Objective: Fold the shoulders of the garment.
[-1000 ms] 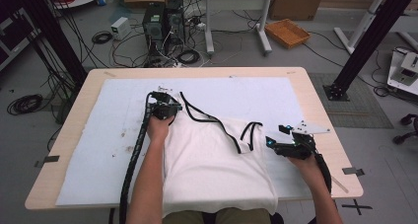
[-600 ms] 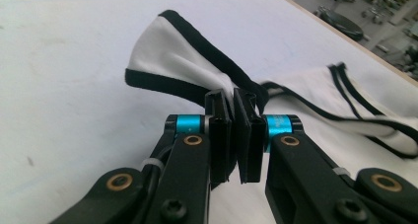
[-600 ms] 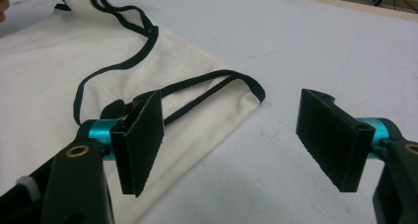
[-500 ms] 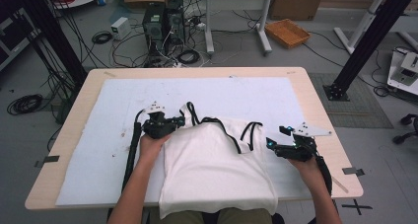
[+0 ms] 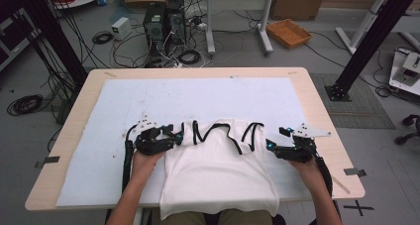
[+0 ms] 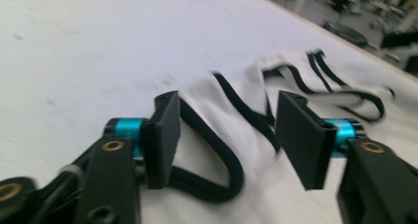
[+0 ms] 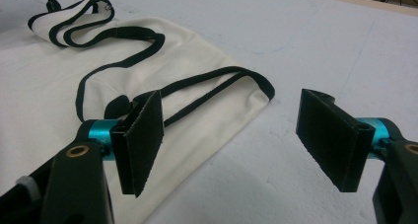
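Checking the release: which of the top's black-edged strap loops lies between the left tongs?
The loop at the white top's left corner; it lies between the open left tongs, pads clear. The other loops lie farther right.

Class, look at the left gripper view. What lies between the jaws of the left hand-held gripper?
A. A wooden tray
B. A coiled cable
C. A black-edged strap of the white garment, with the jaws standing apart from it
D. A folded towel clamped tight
C. In the left gripper view the left hand-held gripper has its jaws open, and the garment strap loops between them, unpinched.
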